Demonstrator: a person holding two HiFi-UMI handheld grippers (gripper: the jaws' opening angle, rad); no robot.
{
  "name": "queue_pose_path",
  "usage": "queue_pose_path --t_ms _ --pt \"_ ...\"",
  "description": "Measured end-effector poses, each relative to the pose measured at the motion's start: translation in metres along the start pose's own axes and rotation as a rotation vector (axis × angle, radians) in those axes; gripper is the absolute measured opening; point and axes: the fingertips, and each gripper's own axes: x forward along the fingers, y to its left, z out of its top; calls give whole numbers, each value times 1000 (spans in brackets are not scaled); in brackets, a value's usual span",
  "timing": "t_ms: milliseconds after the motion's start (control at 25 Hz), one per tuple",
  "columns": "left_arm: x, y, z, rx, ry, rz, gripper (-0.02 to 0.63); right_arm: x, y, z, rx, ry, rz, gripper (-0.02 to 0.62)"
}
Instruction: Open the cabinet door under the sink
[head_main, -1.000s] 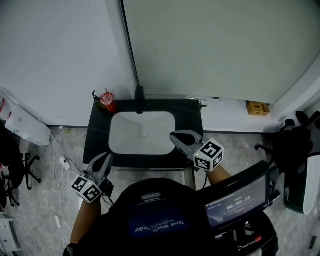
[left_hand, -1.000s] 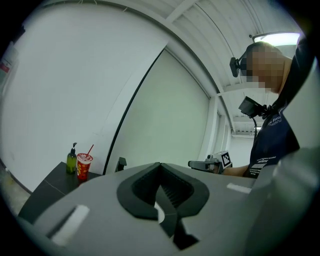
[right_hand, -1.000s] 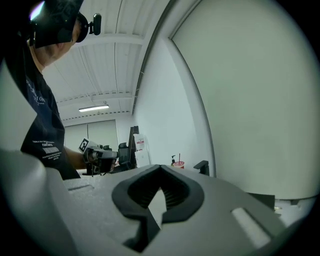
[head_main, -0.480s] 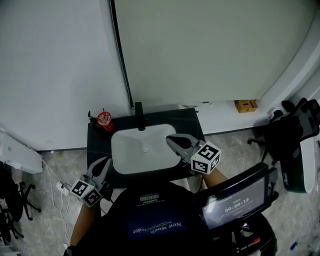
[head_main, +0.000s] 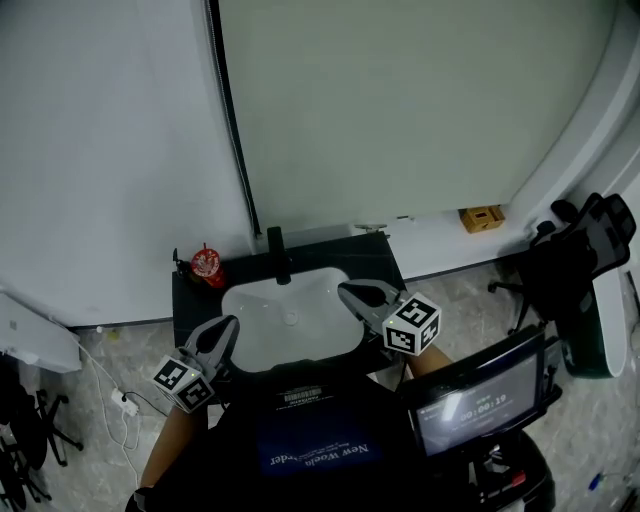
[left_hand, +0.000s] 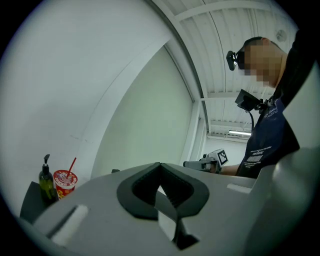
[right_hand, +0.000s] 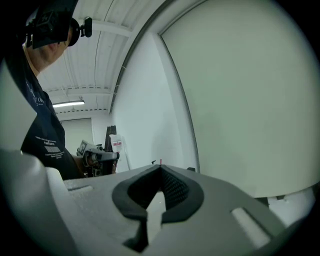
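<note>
We step closer: sink (head_main: 285, 318) sits nearer than before. Our left gripper (head_main: 222, 330) at vanity top (head_main: 186, 290) front-left corner, right gripper (head_main: 350, 293) over sink's right rim; both pinched shut, empty. Cabinet door hidden below front edge, under both.

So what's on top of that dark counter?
A red cup with a straw, a dark bottle beside it, and a black faucet. The cabinet below is hidden from here.
</note>
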Motion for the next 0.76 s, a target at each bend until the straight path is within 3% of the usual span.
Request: queue_pose_path --t_ms 760 --pt "-12 -5 -12 -18 -11 63 0 5 1 -7 -31 29 65 -2"
